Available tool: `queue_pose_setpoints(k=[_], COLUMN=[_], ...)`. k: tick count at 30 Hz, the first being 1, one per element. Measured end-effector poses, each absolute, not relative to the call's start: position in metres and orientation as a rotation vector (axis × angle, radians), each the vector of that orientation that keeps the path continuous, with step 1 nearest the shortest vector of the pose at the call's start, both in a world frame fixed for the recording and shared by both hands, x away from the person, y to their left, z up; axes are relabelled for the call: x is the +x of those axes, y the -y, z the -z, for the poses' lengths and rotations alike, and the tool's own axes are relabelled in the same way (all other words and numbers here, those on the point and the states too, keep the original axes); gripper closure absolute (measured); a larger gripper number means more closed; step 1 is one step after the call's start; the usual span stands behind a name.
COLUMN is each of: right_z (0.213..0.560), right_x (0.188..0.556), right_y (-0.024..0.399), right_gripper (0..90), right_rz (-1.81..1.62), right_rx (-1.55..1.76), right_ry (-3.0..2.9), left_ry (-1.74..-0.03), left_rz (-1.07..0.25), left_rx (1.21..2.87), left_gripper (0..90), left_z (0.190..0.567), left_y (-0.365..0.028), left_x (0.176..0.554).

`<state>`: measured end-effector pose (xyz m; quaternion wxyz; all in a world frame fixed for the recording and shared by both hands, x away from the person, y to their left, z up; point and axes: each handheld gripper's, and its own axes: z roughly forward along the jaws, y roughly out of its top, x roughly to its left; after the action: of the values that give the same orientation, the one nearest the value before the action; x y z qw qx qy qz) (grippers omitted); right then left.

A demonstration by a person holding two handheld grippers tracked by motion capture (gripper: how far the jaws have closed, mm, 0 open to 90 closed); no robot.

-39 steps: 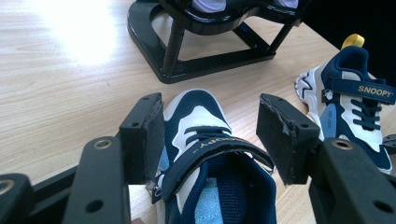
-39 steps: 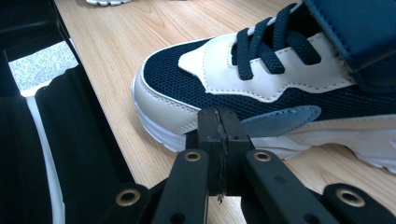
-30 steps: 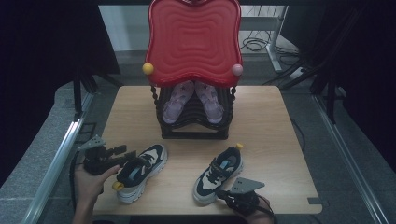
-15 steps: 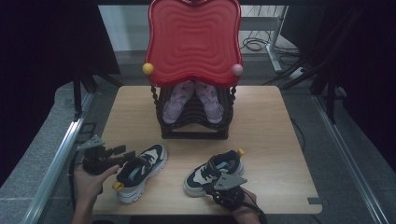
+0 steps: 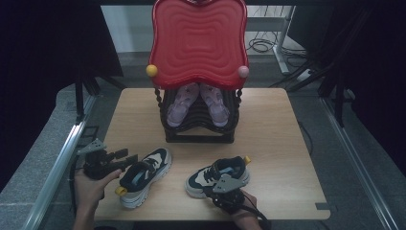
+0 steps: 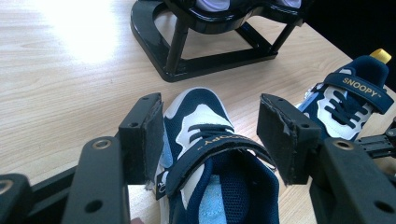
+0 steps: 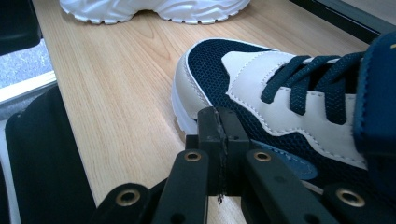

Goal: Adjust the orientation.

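Right shoe (image 5: 218, 176) has swung its toe toward nine o'clock since a second ago, with the right tongs (image 5: 225, 188) pressed shut against its near side.

Left tongs (image 5: 125, 160) stand open around the heel opening of the left shoe (image 5: 143, 176), pads not gripping; both shoes lie on the desk (image 5: 268, 143) at six o'clock of the black rack (image 5: 198, 122).

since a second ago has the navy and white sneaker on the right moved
Yes. The navy and white sneaker on the right has slid left and turned, toe now further left, closer under the black shoe rack.
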<state>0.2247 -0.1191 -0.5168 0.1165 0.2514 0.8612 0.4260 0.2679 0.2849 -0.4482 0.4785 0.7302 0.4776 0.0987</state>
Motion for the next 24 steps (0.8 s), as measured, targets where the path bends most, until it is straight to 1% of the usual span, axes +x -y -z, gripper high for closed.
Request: queue_pose_setpoints(k=[24], right_z=[0.521], right_x=[0.234], right_y=[0.106], right_gripper=[89.5], right_rz=[-1.269], right_rx=[0.822], right_ry=[-2.444], left_ry=[-1.171], left_rz=[-0.237], left_rx=[1.787], left_gripper=[41.5], left_z=[0.449], left_y=[-0.286], left_x=[0.268])
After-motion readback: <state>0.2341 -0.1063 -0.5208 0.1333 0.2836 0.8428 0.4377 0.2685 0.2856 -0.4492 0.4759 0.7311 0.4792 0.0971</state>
